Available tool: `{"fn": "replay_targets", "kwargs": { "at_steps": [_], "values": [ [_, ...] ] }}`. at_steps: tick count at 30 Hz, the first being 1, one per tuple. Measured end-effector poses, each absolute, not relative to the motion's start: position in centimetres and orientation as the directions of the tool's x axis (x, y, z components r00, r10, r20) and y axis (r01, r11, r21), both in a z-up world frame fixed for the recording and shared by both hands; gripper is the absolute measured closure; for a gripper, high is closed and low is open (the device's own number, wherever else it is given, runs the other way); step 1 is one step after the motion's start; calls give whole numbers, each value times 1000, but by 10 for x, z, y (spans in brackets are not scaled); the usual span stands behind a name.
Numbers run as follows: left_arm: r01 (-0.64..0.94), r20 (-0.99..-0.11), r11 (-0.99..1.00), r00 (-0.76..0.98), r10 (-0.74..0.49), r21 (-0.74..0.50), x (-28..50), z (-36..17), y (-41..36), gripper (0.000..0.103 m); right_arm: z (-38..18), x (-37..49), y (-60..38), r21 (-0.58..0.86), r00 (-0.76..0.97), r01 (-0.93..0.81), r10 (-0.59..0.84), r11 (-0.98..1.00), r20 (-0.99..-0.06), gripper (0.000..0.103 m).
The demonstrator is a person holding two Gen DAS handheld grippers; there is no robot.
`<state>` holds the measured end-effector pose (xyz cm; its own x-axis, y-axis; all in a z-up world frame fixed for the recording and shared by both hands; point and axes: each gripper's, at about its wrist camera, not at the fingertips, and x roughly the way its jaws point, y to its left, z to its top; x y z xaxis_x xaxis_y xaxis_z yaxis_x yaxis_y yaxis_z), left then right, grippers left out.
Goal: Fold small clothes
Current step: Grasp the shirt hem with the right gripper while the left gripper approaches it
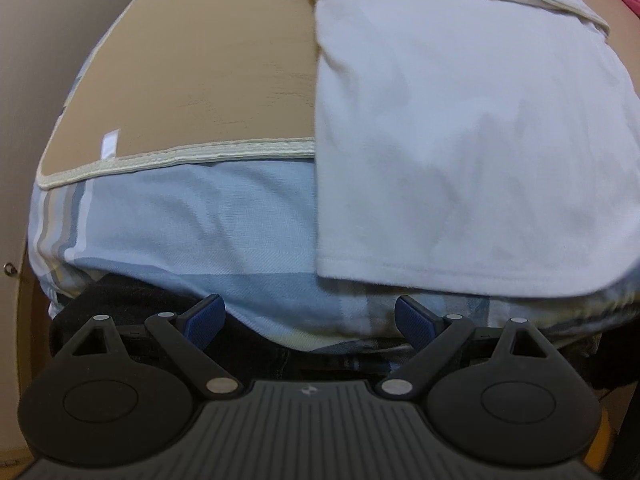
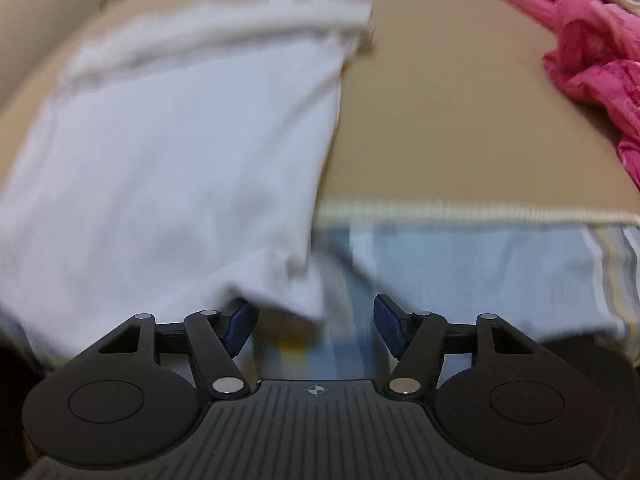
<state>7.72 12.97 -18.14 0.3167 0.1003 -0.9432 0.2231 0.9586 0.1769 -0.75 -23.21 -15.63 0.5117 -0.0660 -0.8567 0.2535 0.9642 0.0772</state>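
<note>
Now both grippers hang over the near hem of a white garment (image 1: 460, 140), which lies on a tan mat (image 1: 200, 72) with its bottom edge spilling over the mat's cream border onto a blue checked sheet (image 1: 192, 216).

Left of the garment's hem, the left gripper (image 1: 310, 322) is spread wide with nothing between its pads; the hem's left corner lies just ahead of it and to its right.

At the hem's right corner, the right gripper (image 2: 316, 326) is also spread, and the cloth corner droops into the gap between its jaws, though the pads do not seem to press on it; this view is blurred.

Right of the garment, a pink cloth (image 2: 592, 56) is heaped at the mat's far edge, well apart.

I judge this the step of taking the two bottom corners. Next, each gripper needs to close on its corner, then lift the hem toward the collar end.
</note>
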Motion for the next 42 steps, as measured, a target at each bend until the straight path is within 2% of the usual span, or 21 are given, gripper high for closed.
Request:
{"fn": "replay_targets", "kwargs": {
  "at_steps": [4,7,14,21,27,30,32,34,38,42],
  "values": [
    [268,-949,950,305,74,160,77,-183,120,8,-144,19,-252,177,555,274,-5,945,-832,38],
    [283,-953,949,301,46,135,78,-183,115,8,-144,36,-263,193,551,298,-3,935,-835,38],
    [221,-964,969,260,48,108,96,-193,124,8,-153,49,-274,241,516,339,34,909,-856,38],
    [142,-972,986,228,48,82,110,-199,143,8,-157,28,-273,234,495,364,26,902,-869,37],
    [136,-972,987,229,48,81,111,-198,146,8,-169,1,-270,252,430,469,31,846,-902,38],
    [132,-972,988,230,49,81,110,-197,148,8,-178,-9,-271,290,446,500,44,816,-894,52],
    [117,-971,990,237,46,75,108,-192,152,8,-180,-11,-271,295,455,501,42,814,-889,99],
    [98,-969,993,244,44,70,106,-188,159,8,-176,-10,-269,300,469,484,45,822,-882,99],
    [71,-965,995,257,44,65,107,-183,169,8,-143,-9,-272,229,516,446,-40,865,-856,99],
    [88,-962,993,266,57,83,107,-182,162,8,-131,-1,-290,245,529,441,-30,863,-848,99]
  ]
}}
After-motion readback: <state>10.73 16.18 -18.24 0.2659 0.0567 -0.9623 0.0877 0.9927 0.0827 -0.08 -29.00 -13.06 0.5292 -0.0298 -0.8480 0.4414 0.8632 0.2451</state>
